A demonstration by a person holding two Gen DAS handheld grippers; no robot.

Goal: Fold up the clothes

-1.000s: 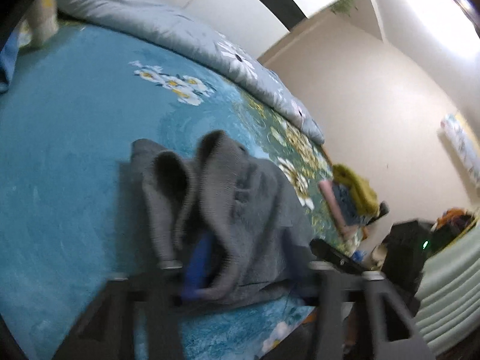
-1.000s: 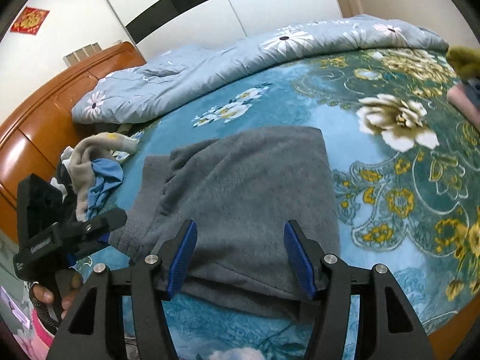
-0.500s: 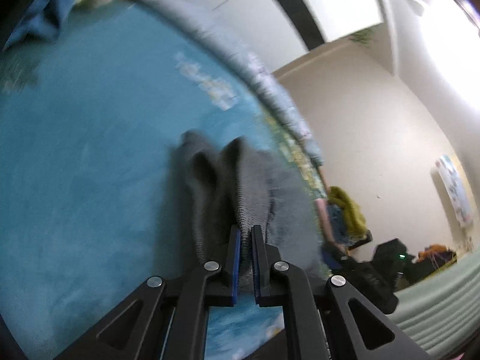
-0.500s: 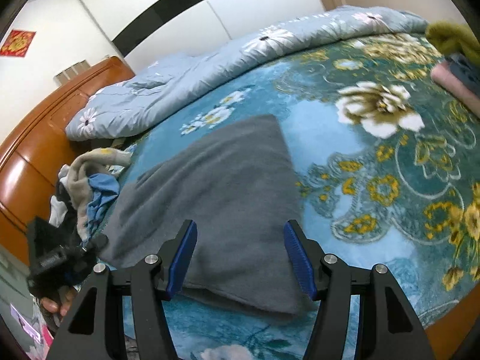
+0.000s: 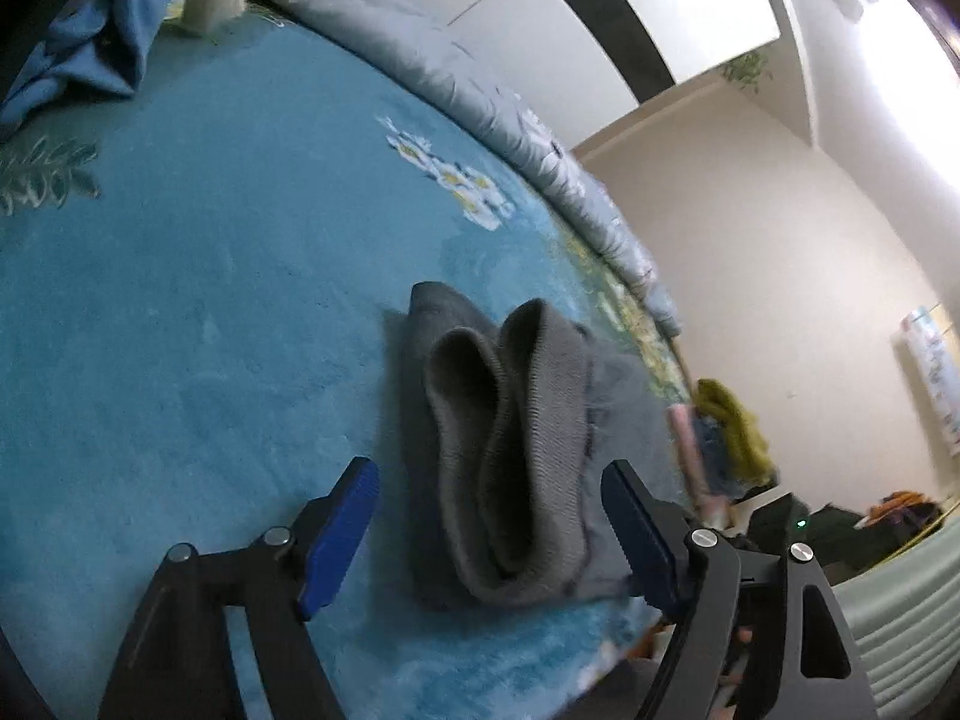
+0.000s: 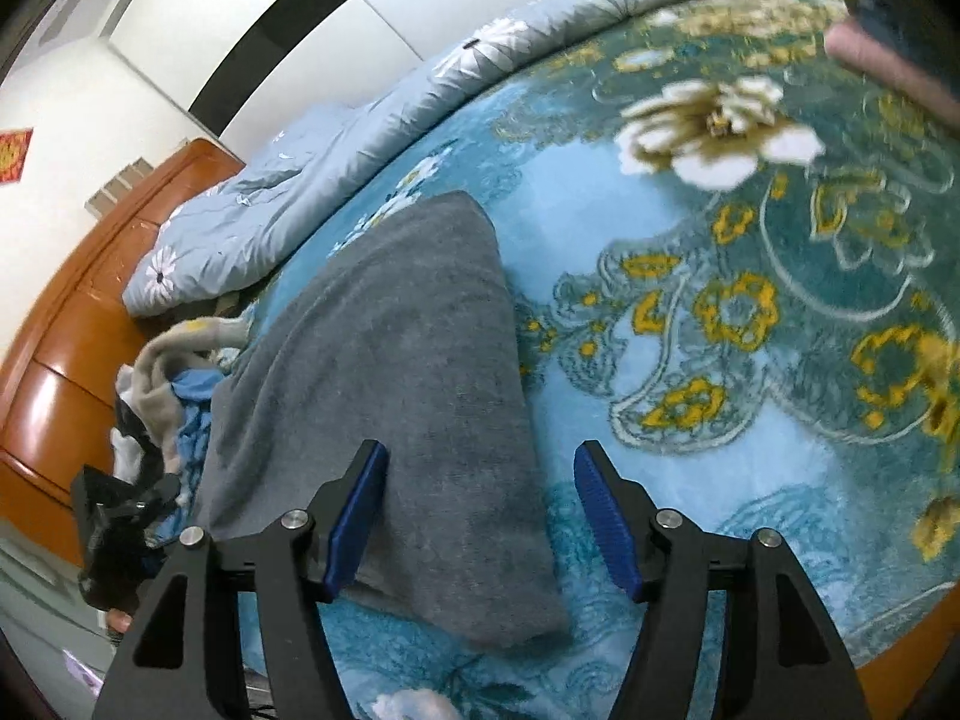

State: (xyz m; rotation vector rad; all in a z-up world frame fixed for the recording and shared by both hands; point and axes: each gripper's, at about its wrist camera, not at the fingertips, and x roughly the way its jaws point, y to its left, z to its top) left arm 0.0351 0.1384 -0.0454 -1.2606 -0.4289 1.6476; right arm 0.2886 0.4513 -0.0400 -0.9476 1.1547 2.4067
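A grey knitted garment (image 5: 510,450) lies folded on the blue floral bedspread (image 5: 180,300). In the left wrist view its ribbed hem end faces me in thick folds. My left gripper (image 5: 489,531) is open and empty, its blue pads on either side of that end, just short of it. In the right wrist view the garment (image 6: 390,372) is a long smooth grey slab. My right gripper (image 6: 480,516) is open and empty above its near right corner. The left gripper also shows at the left edge of that view (image 6: 120,534).
A grey-blue duvet (image 6: 360,138) lies bunched along the far side of the bed. A pile of loose clothes (image 6: 168,372) sits by the wooden headboard (image 6: 66,324). Folded pink, blue and yellow-green clothes (image 5: 720,438) are stacked at the bed's far end. The bed edge is close below both grippers.
My left gripper was shut on the garment's hem half a second ago; it has opened and let go. The garment lies flatter. My right gripper stayed open and shifted right along the garment.
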